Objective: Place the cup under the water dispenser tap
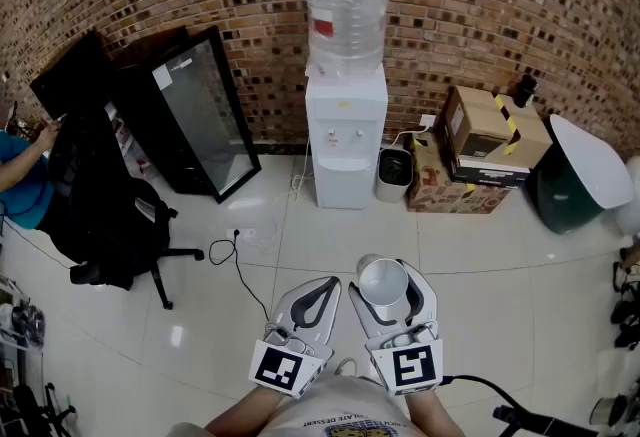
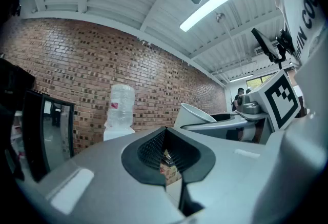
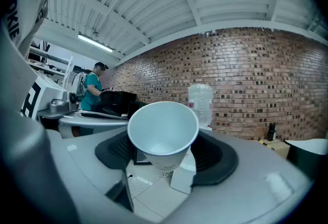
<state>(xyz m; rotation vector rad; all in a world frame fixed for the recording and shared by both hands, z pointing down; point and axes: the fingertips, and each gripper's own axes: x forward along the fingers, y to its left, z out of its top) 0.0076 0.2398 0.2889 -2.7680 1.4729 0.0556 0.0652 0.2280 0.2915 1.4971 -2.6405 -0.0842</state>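
Note:
A white paper cup (image 1: 382,282) (image 3: 163,129) sits upright between the jaws of my right gripper (image 1: 389,297) (image 3: 166,154), which is shut on it. Beside it my left gripper (image 1: 312,301) (image 2: 166,159) is shut and holds nothing. Across the tiled floor, a white water dispenser (image 1: 345,133) (image 2: 118,125) (image 3: 201,106) with a clear bottle (image 1: 346,13) on top stands against the brick wall. Its taps (image 1: 345,137) sit above an empty recess. Both grippers are held well short of it, pointing level toward it.
A black glass-door cabinet (image 1: 196,111) leans left of the dispenser, with a black office chair (image 1: 105,215) in front. A power cable (image 1: 240,255) runs over the floor. Cardboard boxes (image 1: 480,150) and a dark bin (image 1: 570,175) stand right. A person (image 1: 22,170) is at the far left.

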